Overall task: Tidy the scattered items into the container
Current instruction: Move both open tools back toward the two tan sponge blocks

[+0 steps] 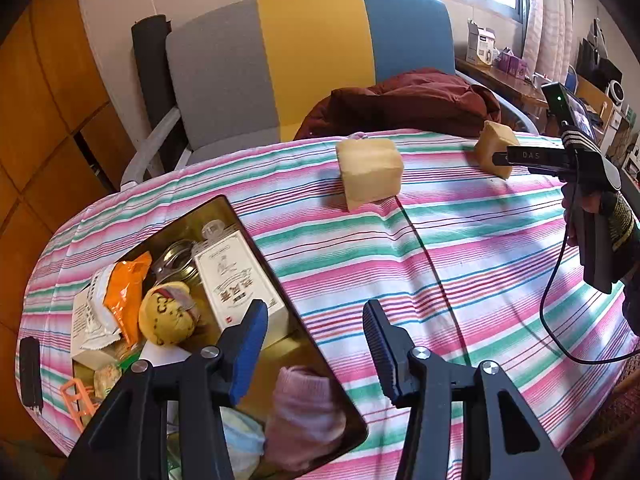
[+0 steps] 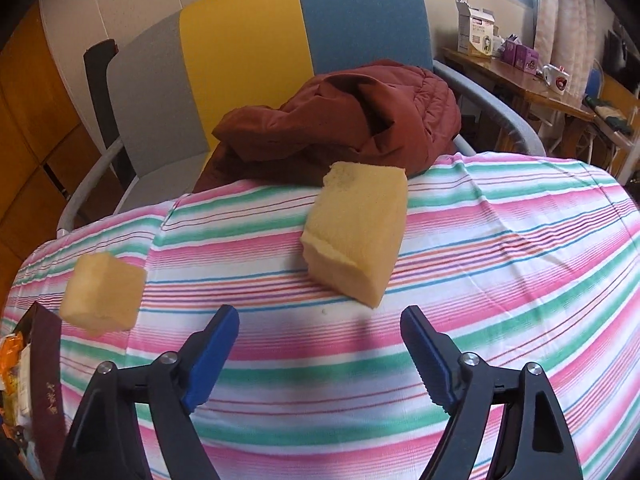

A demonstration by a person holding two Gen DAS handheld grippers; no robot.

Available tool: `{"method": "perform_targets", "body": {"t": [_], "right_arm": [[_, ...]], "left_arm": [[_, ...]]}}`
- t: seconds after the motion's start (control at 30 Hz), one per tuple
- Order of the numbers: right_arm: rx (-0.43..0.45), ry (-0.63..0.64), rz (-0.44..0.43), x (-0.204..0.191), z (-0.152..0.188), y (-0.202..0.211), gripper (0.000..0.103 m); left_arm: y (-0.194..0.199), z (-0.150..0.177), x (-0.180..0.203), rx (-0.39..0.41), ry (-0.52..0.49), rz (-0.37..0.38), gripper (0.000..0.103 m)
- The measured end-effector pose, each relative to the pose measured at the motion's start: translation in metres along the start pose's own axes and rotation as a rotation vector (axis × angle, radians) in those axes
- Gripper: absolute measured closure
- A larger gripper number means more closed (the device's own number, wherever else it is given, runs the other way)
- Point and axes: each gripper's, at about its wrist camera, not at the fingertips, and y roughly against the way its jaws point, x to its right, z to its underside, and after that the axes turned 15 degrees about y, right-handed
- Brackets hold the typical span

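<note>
We note both tongs released — left gripper (image 1: 316, 344) over the container (image 1: 236, 216), right gripper (image 2: 320, 340) near a sponge block (image 2: 356, 232).

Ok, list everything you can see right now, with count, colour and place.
sponge blocks: two, tan, far half of the cloth
tablecloth: one, pink-green-white striped, over the table
container: one, gold-lined, left; holds white carton, orange packet, yellow plush, pink sock, more
jacket: one, maroon, on the chair
chair: one, grey-yellow-blue, behind the table
left gripper: open, over the container edge
right gripper: open, before the nearer sponge
</note>
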Motion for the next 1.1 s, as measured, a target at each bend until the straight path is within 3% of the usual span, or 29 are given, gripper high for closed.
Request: {"method": "perform_targets", "body": {"t": [0.33,0.63,1.0,1.07,1.1], "right_arm": [[0.001,0.016,0.049,0.002,-0.004,-0.015,0.016],[-0.011,0.0,0.049,0.007,-0.001,-0.02,0.016],[0.003,-0.004,0.017,0.003,-0.004,-0.015,0.015],[0.003,-0.006,0.011,0.002,-0.005,-0.015,0.015],[0.004,-0.001,0.011,0.001,-0.006,-0.015,0.015]], "left_arm": [[-0.023,-0.019,0.017,-0.02,-0.039,-0.017,0.053],[-0.047,-0.045,0.028,-0.053,-0.02,0.05,0.048],[-0.086,-0.084,0.044,-0.136,0.099,0.158,0.035],[-0.092,-0.091,0.047,-0.123,0.121,0.17,0.023],[-0.096,-0.094,0.048,-0.119,0.132,0.174,0.022]]}}
